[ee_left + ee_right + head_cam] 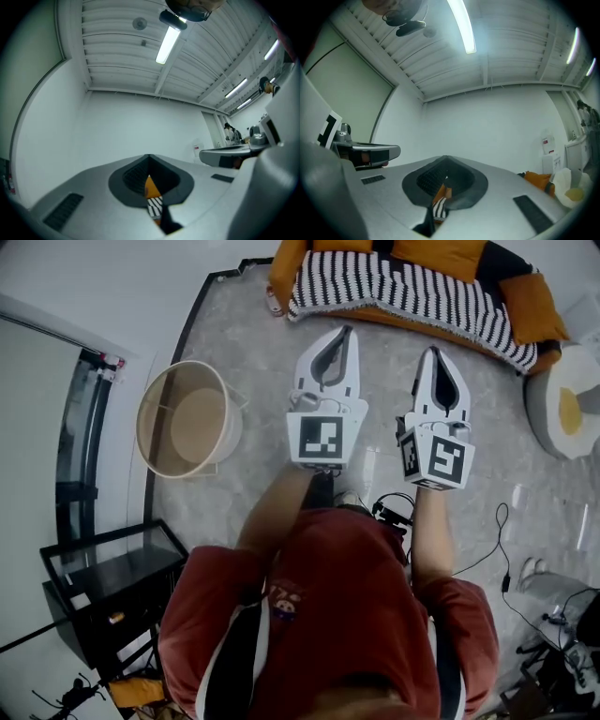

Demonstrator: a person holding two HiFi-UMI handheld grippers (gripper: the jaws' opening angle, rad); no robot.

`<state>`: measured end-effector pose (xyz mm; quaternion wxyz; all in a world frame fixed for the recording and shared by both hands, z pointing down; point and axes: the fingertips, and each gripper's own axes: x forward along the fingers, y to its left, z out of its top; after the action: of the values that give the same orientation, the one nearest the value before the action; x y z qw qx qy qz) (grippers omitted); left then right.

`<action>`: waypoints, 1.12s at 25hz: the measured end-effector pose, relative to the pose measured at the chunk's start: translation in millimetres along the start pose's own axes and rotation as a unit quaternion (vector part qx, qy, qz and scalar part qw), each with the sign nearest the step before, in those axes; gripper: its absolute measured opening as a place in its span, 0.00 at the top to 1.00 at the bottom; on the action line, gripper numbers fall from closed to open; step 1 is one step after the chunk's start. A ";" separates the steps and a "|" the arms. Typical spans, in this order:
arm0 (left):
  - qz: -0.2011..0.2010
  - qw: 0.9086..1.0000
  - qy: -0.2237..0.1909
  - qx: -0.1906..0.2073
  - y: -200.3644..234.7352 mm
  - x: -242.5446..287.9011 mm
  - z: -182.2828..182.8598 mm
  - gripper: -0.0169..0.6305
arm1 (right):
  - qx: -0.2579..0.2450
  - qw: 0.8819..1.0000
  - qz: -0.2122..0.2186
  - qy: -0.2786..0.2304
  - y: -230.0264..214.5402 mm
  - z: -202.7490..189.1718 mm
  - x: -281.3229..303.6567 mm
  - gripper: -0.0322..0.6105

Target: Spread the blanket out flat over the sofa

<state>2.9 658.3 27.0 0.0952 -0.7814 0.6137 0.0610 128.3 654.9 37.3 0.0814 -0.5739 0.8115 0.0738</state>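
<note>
— Where's the striped blanket point(412, 287)?

— On the orange sofa point(441, 253) at the far side of the rug point(244, 343). It lies along the seat from one end to the other, its front edge hanging over the seat front. The orange back cushions show bare above it.

— And the grippers?

— Both off it. The left gripper point(344, 334) and the right gripper point(434, 354) are held out in front of the person point(328, 615), side by side, aimed at the sofa but well apart from it. Fingers together on each, nothing between them. In each gripper view only a sliver of orange and stripes shows past the closed tips.

— So, how far along?

— My read: the blanket looks mostly laid out already. From here I can't tell whether it's smooth or rumpled, and the right end seems to slope off the seat corner. What's left, if anything, is tugging the corners square. The round basket point(187, 418) at the left stands empty.
</note>
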 end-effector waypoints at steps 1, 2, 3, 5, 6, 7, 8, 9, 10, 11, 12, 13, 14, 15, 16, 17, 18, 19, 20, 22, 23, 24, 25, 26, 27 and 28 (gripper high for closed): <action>0.000 1.000 0.003 -0.003 2.2 4.9 -4.5 0.95 | 0.000 1.000 0.000 0.003 -0.7 -3.9 5.0 0.93; -0.001 1.000 0.005 -0.005 4.7 10.6 -8.8 0.95 | -0.001 1.000 0.000 0.005 -1.5 -7.9 10.9 0.93; -0.002 1.000 0.006 -0.005 8.1 17.3 -12.8 0.95 | -0.002 1.000 -0.001 0.008 -2.2 -11.9 18.0 0.93; -0.005 1.000 0.005 -0.003 17.6 32.9 -20.1 0.95 | -0.004 1.000 -0.005 0.012 -2.6 -19.7 35.6 0.93; -0.007 1.000 0.004 -0.003 23.0 41.3 -23.8 0.95 | -0.005 1.000 -0.006 0.014 -2.5 -23.9 45.3 0.93; -0.007 1.000 0.005 -0.006 28.5 49.8 -27.8 0.95 | -0.007 1.000 -0.007 0.017 -2.3 -28.1 55.2 0.93; -0.007 1.000 0.006 -0.009 34.0 58.5 -31.7 0.95 | -0.009 1.000 -0.007 0.020 -2.2 -31.9 65.7 0.93; -0.007 1.000 0.007 -0.011 39.8 67.8 -35.2 0.95 | -0.010 1.000 -0.006 0.022 -2.2 -35.3 77.1 0.93; -0.007 1.000 0.008 -0.010 46.0 77.8 -38.3 0.95 | -0.011 1.000 -0.005 0.024 -2.4 -38.3 89.3 0.93; -0.007 1.000 0.008 -0.010 52.9 88.3 -41.5 0.95 | -0.011 1.000 -0.005 0.025 -2.6 -41.4 102.0 0.93; -0.006 1.000 0.009 -0.011 60.5 98.7 -45.1 0.95 | -0.012 1.000 -0.004 0.027 -2.4 -44.7 115.0 0.93; -0.006 1.000 0.011 -0.010 68.7 109.2 -48.9 0.95 | -0.013 0.999 -0.004 0.029 -1.8 -48.4 128.2 0.93; -0.008 1.000 0.014 -0.006 77.4 119.7 -52.2 0.95 | -0.014 0.999 -0.004 0.031 -0.8 -52.1 141.7 0.93; -0.011 1.000 0.017 0.000 86.3 130.0 -54.8 0.95 | -0.014 0.999 -0.004 0.033 0.6 -55.6 154.9 0.93; -0.013 1.000 0.018 0.001 95.3 139.7 -57.6 0.95 | -0.014 0.999 -0.005 0.035 2.4 -58.7 167.9 0.93; -0.013 1.000 0.017 -0.005 104.2 148.9 -61.4 0.95 | -0.015 0.999 -0.006 0.036 4.3 -61.6 180.7 0.93; -0.013 1.000 0.015 -0.015 113.3 157.8 -65.6 0.95 | -0.015 0.999 -0.006 0.038 6.6 -64.5 193.4 0.93; -0.010 1.000 0.015 -0.023 122.8 166.7 -69.3 0.95 | -0.017 0.999 -0.006 0.040 9.1 -67.4 206.0 0.93; -0.008 1.000 0.017 -0.025 132.7 175.5 -72.7 0.95 | -0.018 0.999 -0.007 0.041 11.4 -70.5 218.5 0.93; -0.006 0.999 0.022 -0.024 151.8 194.0 -79.1 0.95 | -0.020 0.999 -0.010 0.045 15.1 -76.5 243.1 0.93; -0.008 0.999 0.023 -0.024 160.5 203.3 -82.3 0.95 | -0.022 0.999 -0.012 0.046 16.8 -79.4 254.6 0.93; -0.011 0.999 0.024 -0.024 168.5 212.4 -85.1 0.95 | -0.023 0.998 -0.015 0.048 18.2 -82.2 265.5 0.93; -0.016 0.999 0.023 -0.021 175.6 221.5 -87.7 0.95 | -0.024 0.998 -0.017 0.049 19.3 -85.0 275.8 0.93; -0.021 0.999 0.023 -0.018 181.5 230.4 -89.9 0.95 | -0.025 0.998 -0.019 0.051 19.7 -87.8 285.7 0.93; -0.024 0.999 0.023 -0.019 186.3 238.9 -91.8 0.95 | -0.025 0.998 -0.022 0.052 19.2 -90.6 294.7 0.93; -0.024 0.999 0.022 -0.023 190.0 246.8 -94.2 0.95 | -0.025 0.998 -0.025 0.052 17.9 -93.6 302.5 0.93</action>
<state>-124.5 359.9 52.4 0.0650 -0.7992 0.5950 0.0552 7.8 362.7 63.5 0.0261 -0.5993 0.7977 0.0621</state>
